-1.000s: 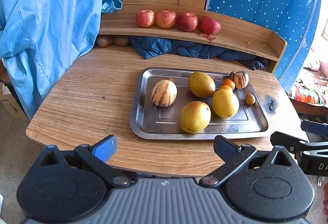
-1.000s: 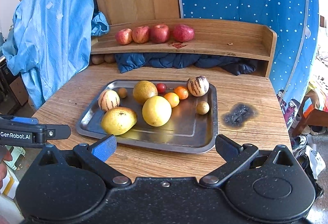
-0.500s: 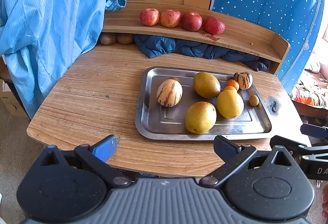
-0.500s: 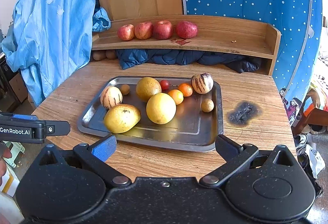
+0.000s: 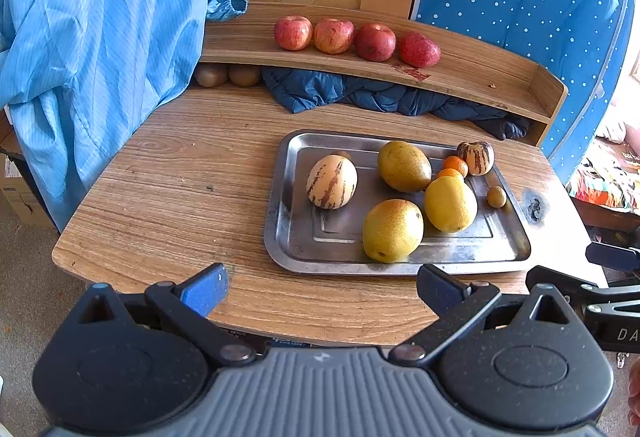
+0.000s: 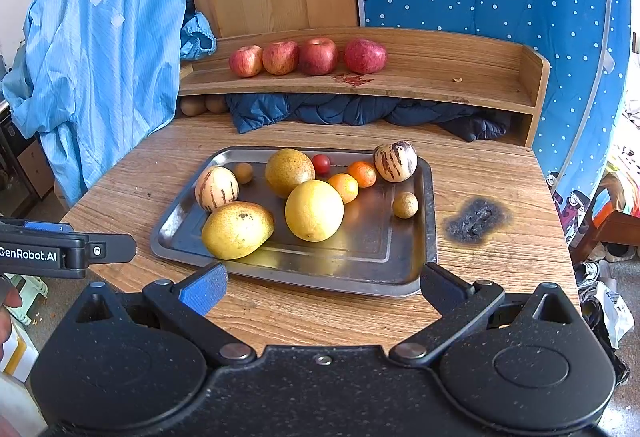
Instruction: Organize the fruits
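Both our grippers hang off the near edge of the wooden table [image 6: 500, 173], jaws spread wide, nothing between them. Left gripper [image 5: 322, 289]: blue-padded fingers frame the near rim of the rectangular steel tray [image 5: 304, 249]. Right gripper [image 6: 322, 287]: same pose, tray near rim just ahead of its fingertips.

Landmark is the tray. In it: a speckled yellow-green pear [image 6: 237, 229] at the near left, closest to both sets of jaws, its long axis running roughly across the tray. Just right of it the round yellow citrus [image 6: 314, 210]. Behind those a second pear [image 6: 289, 172], two small oranges [image 6: 343, 187], a red cherry tomato [image 6: 321, 163], two cream purple-striped melons, one far left [image 6: 216, 187] and one far right [image 6: 395, 161], and two small brown round fruits [image 6: 405, 205].

Beyond the tray, four red apples [image 6: 307, 57] sit in a row on the raised wooden shelf [image 6: 460, 77]; two brown kiwi-like fruits [image 5: 228, 75] sit under it.

Key relation: the near pear lies straight ahead of the right jaws and ahead-right of the left; we judge the right marginally better lined up. Apples sorted, tray mixed; this fits either a sort in progress or a finished layout.
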`<state>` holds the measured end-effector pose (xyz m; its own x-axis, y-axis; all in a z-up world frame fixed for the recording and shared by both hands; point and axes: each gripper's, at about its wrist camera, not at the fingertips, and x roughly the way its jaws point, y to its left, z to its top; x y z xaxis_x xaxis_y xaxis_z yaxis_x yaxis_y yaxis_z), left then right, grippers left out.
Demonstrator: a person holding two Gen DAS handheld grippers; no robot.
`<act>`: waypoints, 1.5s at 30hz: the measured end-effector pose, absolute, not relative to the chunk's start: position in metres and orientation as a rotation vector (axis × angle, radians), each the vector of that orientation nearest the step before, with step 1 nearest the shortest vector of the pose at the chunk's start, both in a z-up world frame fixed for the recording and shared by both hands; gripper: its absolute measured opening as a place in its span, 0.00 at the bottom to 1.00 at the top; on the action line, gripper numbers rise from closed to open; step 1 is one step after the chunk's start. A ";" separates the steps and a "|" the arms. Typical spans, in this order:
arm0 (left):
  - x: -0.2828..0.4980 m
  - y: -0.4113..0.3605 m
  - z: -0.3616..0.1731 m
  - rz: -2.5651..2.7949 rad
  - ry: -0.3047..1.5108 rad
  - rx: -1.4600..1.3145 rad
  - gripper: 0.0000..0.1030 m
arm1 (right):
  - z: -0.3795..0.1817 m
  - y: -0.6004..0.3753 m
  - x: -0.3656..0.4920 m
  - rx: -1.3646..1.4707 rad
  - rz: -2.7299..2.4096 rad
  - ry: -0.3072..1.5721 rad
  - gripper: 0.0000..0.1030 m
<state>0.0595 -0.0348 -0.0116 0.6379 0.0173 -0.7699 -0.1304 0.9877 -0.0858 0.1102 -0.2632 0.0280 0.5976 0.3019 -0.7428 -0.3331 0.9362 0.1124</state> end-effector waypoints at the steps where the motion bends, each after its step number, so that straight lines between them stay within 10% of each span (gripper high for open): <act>1: 0.059 -0.034 -0.011 0.083 0.876 -0.138 0.99 | 0.028 -0.263 0.110 -0.039 0.369 0.855 0.99; 45: 0.053 -0.042 -0.012 0.110 0.882 -0.170 0.99 | 0.029 -0.270 0.103 -0.046 0.367 0.865 0.99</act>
<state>0.0531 -0.0415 -0.0118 0.6315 0.0261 -0.7749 -0.1660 0.9808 -0.1023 0.1031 -0.2695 0.0294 0.5902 0.2970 -0.7506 -0.3337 0.9365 0.1082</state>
